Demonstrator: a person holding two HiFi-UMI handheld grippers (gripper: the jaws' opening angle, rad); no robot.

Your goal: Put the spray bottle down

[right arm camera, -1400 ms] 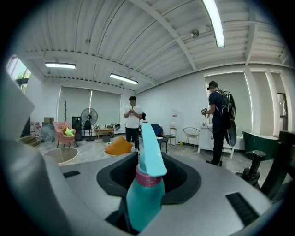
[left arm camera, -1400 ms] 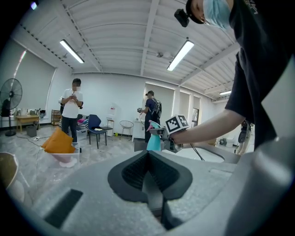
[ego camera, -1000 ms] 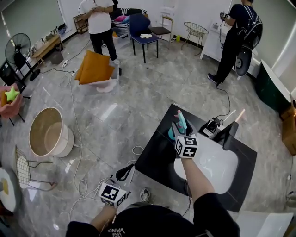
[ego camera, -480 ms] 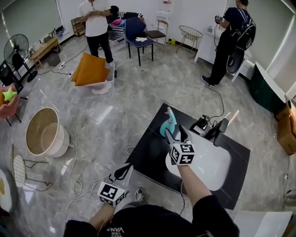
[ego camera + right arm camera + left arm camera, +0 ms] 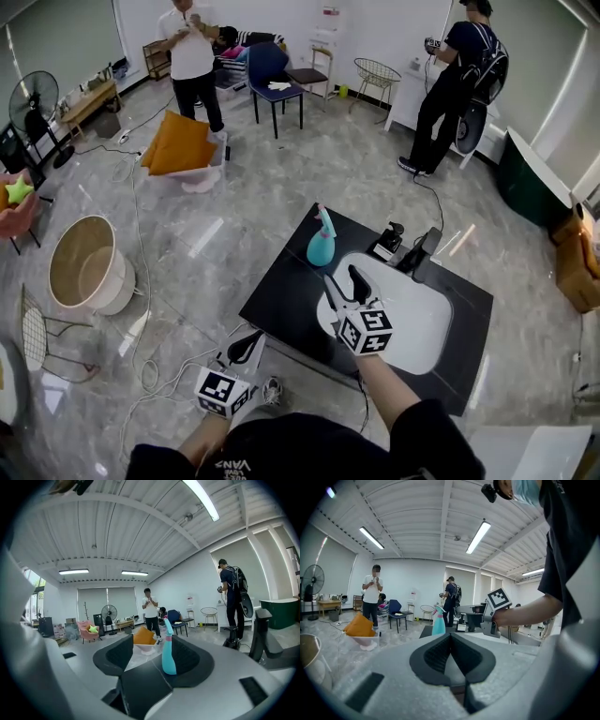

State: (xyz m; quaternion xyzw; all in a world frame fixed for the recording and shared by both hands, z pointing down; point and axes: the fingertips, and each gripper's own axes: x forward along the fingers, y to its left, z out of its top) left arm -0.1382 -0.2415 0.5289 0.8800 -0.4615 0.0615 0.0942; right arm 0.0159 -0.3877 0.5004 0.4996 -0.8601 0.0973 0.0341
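Teal spray bottle (image 5: 321, 246) is set upright on the table (image 5: 281, 307), so the task is judged done. Right tongs (image 5: 341, 277) are empty, wide, closing; left tongs (image 5: 251, 345) are shut.

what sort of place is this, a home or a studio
Probably a studio or lab, not a home: a black counter with a white sink stands free on an open tiled floor, loose cables trail across it, and a fan and odd chairs line the walls.
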